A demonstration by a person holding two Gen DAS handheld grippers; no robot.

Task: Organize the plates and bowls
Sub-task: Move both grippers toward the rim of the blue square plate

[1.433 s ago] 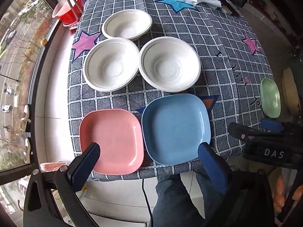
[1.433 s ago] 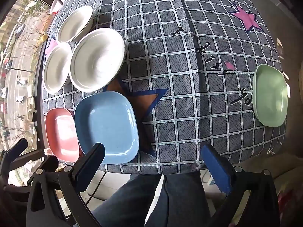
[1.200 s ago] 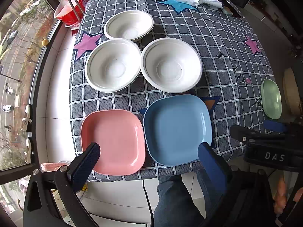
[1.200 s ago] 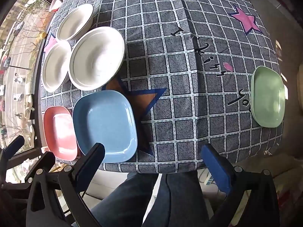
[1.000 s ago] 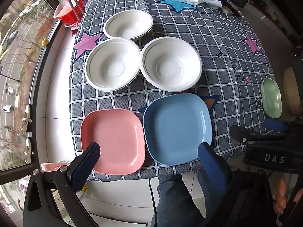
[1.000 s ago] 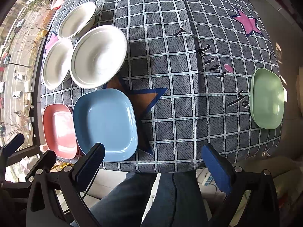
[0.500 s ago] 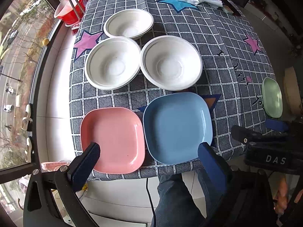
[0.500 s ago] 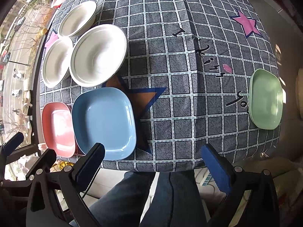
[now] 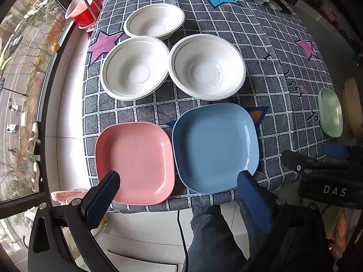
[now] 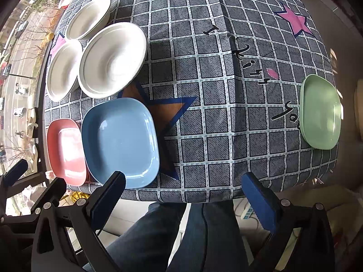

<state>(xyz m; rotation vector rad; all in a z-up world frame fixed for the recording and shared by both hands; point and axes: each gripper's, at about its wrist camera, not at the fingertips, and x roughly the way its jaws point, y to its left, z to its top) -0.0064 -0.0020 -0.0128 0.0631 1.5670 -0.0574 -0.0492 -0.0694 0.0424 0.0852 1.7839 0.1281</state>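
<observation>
- Both claws hang spread wide and empty off the table's near edge: left claw (image 9: 179, 182) before the pink plate (image 9: 135, 162) and blue plate (image 9: 215, 146), right claw (image 10: 183, 182) further right.
- Three white bowls (image 9: 135, 68) cluster behind the plates; a green plate (image 10: 321, 112) sits well apart at the right edge.
- Plates look stiff, glossy, likely slippery; a pinch on the raised rim seems safest.
- Bowls appear light and thin-rimmed; grip gently.
</observation>
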